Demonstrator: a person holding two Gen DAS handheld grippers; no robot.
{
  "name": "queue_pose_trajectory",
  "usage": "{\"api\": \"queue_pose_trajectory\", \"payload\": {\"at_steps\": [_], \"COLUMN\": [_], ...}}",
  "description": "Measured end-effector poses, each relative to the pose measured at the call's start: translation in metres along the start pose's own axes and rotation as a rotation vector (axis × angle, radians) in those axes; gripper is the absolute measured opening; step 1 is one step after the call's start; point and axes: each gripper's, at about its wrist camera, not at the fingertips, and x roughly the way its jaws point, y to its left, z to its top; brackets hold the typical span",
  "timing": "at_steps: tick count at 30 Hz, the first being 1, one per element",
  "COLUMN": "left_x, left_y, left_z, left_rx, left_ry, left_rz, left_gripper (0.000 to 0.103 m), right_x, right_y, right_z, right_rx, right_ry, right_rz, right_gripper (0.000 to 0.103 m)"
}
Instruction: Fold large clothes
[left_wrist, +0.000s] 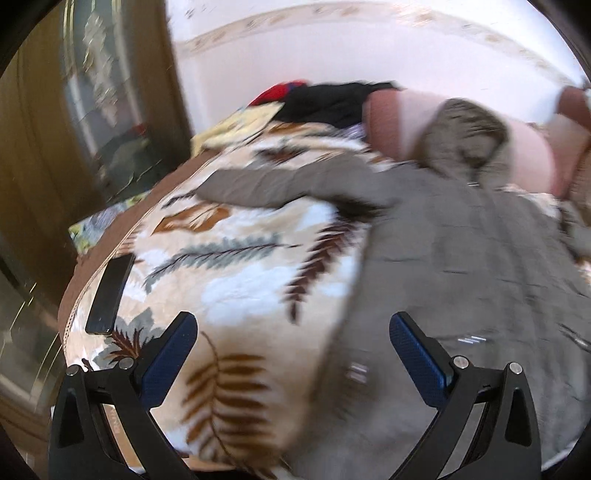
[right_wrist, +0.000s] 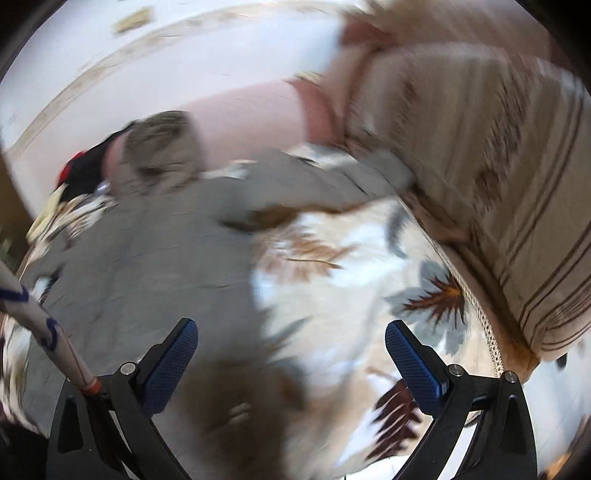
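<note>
Grey quilted cloth, a large jacket (left_wrist: 461, 266), lies spread flat on a bed under a blanket (left_wrist: 236, 258) printed with brown and blue-grey leaves. Both views are blurred, so fine detail is lost.

From the left wrist, the jacket fills the right half of the picture, with one sleeve (left_wrist: 266, 186) stretched out to the left across the blanket. The left tool (left_wrist: 293, 330) hangs above the jacket's near edge with its blue-padded jaws wide apart and nothing between them. Only this view shows a dark phone (left_wrist: 110, 295) lying flat near the blanket's left edge, a wooden cabinet (left_wrist: 55, 129) with glass beyond the bed, and a heap of black and red clothes (left_wrist: 325, 99) by the pale wall.

From the right wrist, the jacket sits in the left half, and its other sleeve (right_wrist: 332, 181) reaches right toward a striped pillow (right_wrist: 498, 166), which the left view does not show. The right tool (right_wrist: 291, 338) is likewise spread open and empty, over the line where jacket meets blanket. A white cord with blue marks (right_wrist: 48, 325) crosses this view's lower left corner. The furry hood (right_wrist: 162, 147) lies at the jacket's far end, against a pink cushion (right_wrist: 251, 110).
</note>
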Motion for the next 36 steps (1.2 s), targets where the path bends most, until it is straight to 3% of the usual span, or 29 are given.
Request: {"api": "queue_pose_trajectory", "payload": {"at_steps": [5, 11, 13, 36], "left_x": [-0.073, -0.123, -0.134, -0.166], "left_y": [-0.041, -0.068, -0.073, -0.064], "left_z": [-0.008, -0.020, -0.025, -0.042], "left_rx": [0.039, 0.050, 0.058, 0.044], "left_ry": [-0.095, -0.175, -0.189, -0.226], "left_rz": [-0.120, -0.167, -0.166, -0.167], "left_gripper": [0.103, 0.103, 0.103, 0.103], "right_x": [-0.057, -0.112, -0.119, -0.128], "right_y": [0.088, 0.147, 0.163, 0.191], "right_z": [-0.012, -0.028, -0.034, -0.063], "right_rx": [-0.126, -0.194, -0.221, -0.285], "right_ry": [-0.107, -0.224, -0.245, -0.254], "right_rz": [0.042, 0.106, 0.088, 0.116], "right_gripper": [0.103, 0.103, 0.103, 0.103]}}
